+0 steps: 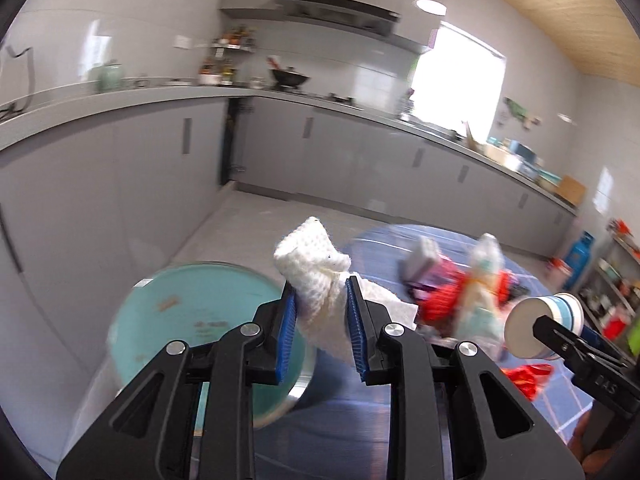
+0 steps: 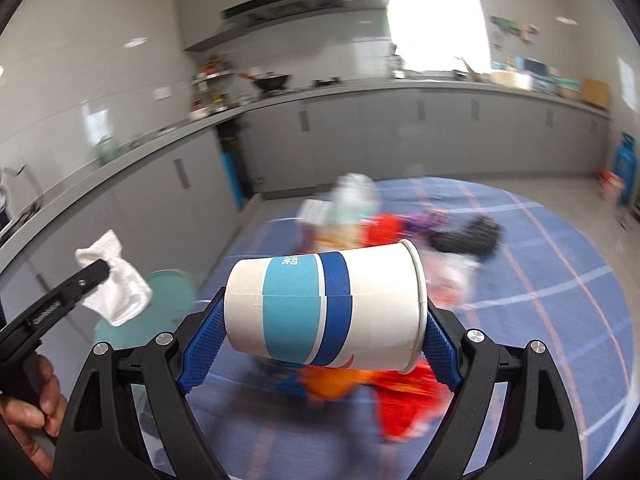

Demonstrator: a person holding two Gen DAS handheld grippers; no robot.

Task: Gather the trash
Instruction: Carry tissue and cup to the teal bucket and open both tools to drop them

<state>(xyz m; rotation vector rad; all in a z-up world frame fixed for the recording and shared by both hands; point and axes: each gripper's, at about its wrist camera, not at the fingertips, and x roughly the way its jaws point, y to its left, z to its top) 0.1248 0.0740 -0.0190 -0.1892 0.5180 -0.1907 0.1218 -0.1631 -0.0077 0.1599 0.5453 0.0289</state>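
Left wrist view shows the left gripper (image 1: 321, 312) pinching a crumpled white paper towel (image 1: 320, 280) between its ribbed blue pads (image 1: 287, 332); the towel has a dimpled, quilted texture and bunches into a soft peak above the black fingers, with a flatter tail hanging below. Beneath and to the left sits a round teal trash bin lid (image 1: 188, 316), smooth and matte, with a metallic rim at its lower edge. At the right edge the right gripper (image 1: 560, 336) appears, carrying a paper cup (image 1: 544, 326) whose pale circular base faces the camera.

Right wrist view shows the right gripper (image 2: 324, 320) pressed against the two ends of that paper cup (image 2: 324, 308), which lies sideways: its base against the left pad, its rolled rim against the right. The cup is a smooth white tapered cylinder with a light blue band and a darker blue band around it. At the left, the left gripper (image 2: 94, 276) holds the paper towel (image 2: 116, 292) over the teal lid (image 2: 176, 292).

Both tools hover above a round table covered in a blue cloth (image 2: 560, 280) with thin pale and reddish grid lines. On it lies a blurred trash pile (image 2: 380, 224): glossy red and orange wrappers, a crinkled translucent plastic bag, something purple and a dark, rough-looking lump. Grey flat-fronted cabinets (image 1: 160, 160) with a smooth countertop line the walls behind.
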